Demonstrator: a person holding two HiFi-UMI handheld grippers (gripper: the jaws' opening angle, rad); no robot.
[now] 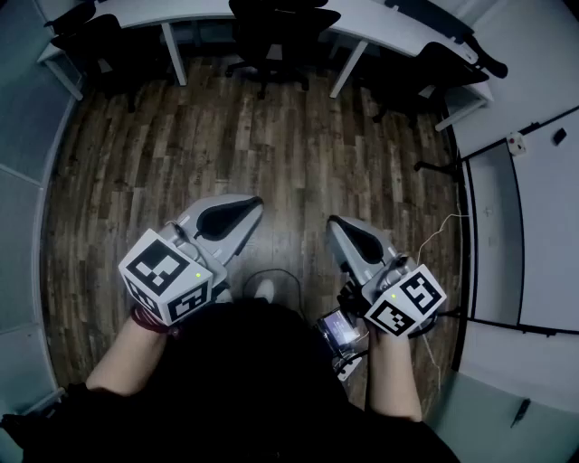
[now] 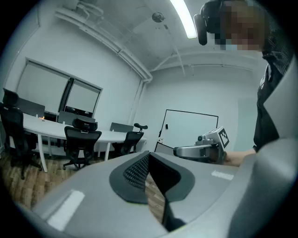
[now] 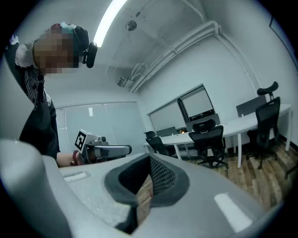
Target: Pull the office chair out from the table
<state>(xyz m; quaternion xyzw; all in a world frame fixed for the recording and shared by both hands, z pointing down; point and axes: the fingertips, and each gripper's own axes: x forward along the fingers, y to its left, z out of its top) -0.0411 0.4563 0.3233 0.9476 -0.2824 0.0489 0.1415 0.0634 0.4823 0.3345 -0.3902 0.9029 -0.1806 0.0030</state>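
A black office chair [image 1: 280,32] stands tucked under the middle of the white curved table [image 1: 380,23] at the far end of the room. It also shows in the left gripper view as the chair [image 2: 81,142] and in the right gripper view as the chair [image 3: 209,139]. My left gripper [image 1: 242,210] and right gripper [image 1: 338,226] are held side by side close to my body over the wooden floor, far short of the chair. Both point roughly level toward the table. Both are shut, with nothing between their pads.
Other black chairs sit at the table's left end [image 1: 95,41] and right end [image 1: 434,68]. Wooden floor [image 1: 271,145] lies between me and the table. A white panel wall [image 1: 534,226] runs along the right, with a thin cable [image 1: 439,231] on the floor beside it.
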